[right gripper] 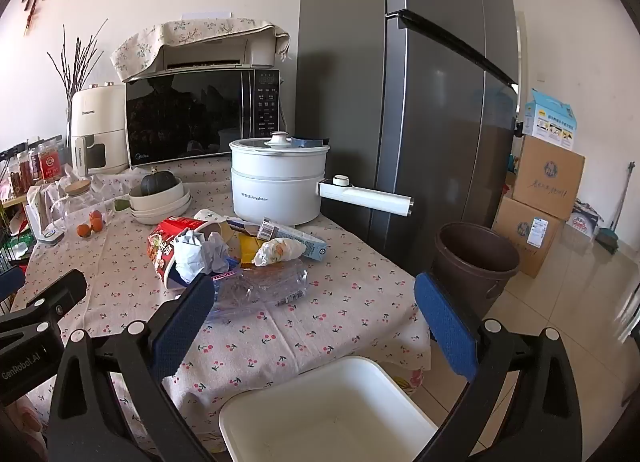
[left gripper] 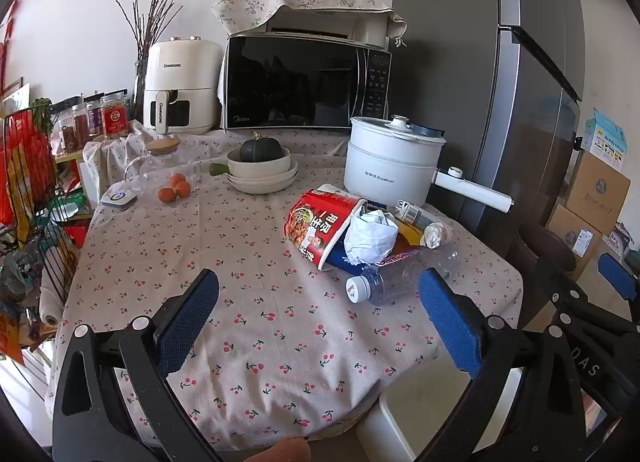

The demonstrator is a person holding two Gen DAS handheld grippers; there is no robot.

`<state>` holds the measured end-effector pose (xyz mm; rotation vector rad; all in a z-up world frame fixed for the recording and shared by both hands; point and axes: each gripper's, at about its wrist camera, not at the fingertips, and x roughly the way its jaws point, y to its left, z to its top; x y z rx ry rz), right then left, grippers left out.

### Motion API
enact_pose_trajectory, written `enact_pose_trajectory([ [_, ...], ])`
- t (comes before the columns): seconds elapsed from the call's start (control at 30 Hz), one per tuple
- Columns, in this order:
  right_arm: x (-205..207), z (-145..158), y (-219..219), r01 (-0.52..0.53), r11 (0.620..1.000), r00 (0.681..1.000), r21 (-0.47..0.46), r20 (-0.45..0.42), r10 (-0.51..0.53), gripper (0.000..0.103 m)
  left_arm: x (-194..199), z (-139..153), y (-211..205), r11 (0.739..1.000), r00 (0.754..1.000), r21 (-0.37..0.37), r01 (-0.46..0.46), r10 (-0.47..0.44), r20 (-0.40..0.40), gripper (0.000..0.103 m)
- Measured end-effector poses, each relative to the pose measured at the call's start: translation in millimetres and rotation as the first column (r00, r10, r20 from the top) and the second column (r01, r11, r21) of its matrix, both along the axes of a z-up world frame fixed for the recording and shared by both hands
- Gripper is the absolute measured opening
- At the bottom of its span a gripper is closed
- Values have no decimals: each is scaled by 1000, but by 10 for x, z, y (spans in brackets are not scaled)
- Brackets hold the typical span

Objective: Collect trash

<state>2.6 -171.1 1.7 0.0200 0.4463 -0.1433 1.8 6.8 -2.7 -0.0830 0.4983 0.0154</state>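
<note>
A pile of trash lies on the cherry-print tablecloth (left gripper: pixel 256 326): a red instant noodle cup (left gripper: pixel 320 222) on its side, crumpled white paper (left gripper: pixel 370 238), a clear plastic bottle (left gripper: pixel 396 278) with a white cap, a small carton (left gripper: pixel 412 214) and a wadded tissue (left gripper: pixel 436 236). The pile shows in the right wrist view too, with the cup (right gripper: pixel 164 246), paper (right gripper: pixel 196 252), bottle (right gripper: pixel 264 286) and carton (right gripper: pixel 296 238). My left gripper (left gripper: pixel 316 298) is open and empty, short of the pile. My right gripper (right gripper: pixel 316 302) is open and empty, just in front of the bottle.
A brown trash bin (right gripper: pixel 472 262) stands on the floor right of the table. A white bin (right gripper: pixel 328 410) sits below the front edge. A white electric pot (right gripper: pixel 276 186), stacked bowls (left gripper: pixel 262 174), oranges (left gripper: pixel 174 190), a microwave (left gripper: pixel 304 82) and a fridge (right gripper: pixel 420 102) stand behind.
</note>
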Motion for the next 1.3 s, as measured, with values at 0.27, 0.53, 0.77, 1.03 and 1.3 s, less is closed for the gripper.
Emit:
enact_pose_trajectory([
  [0.27,-2,3,0,0,1000,1000,0,-1,0,97,1,3,-3,1000,1000,0,-1,1,0,96],
  [0.53,-4,3,-2,0,1000,1000,1,-1,0,97,2,3,-3,1000,1000,1,-1,1,-1,96],
  [0.77,-4,1,2,0,1000,1000,1,-1,0,97,2,2,-3,1000,1000,1,0,0,-1,96],
  [1.03,-4,2,0,1,1000,1000,2,0,-1,97,-2,-44,11,1000,1000,0,-2,2,-4,96],
  [1.3,-36,13,-7,-2,1000,1000,8,-9,2,97,-2,-93,28,1000,1000,-2,-5,5,-10,96],
])
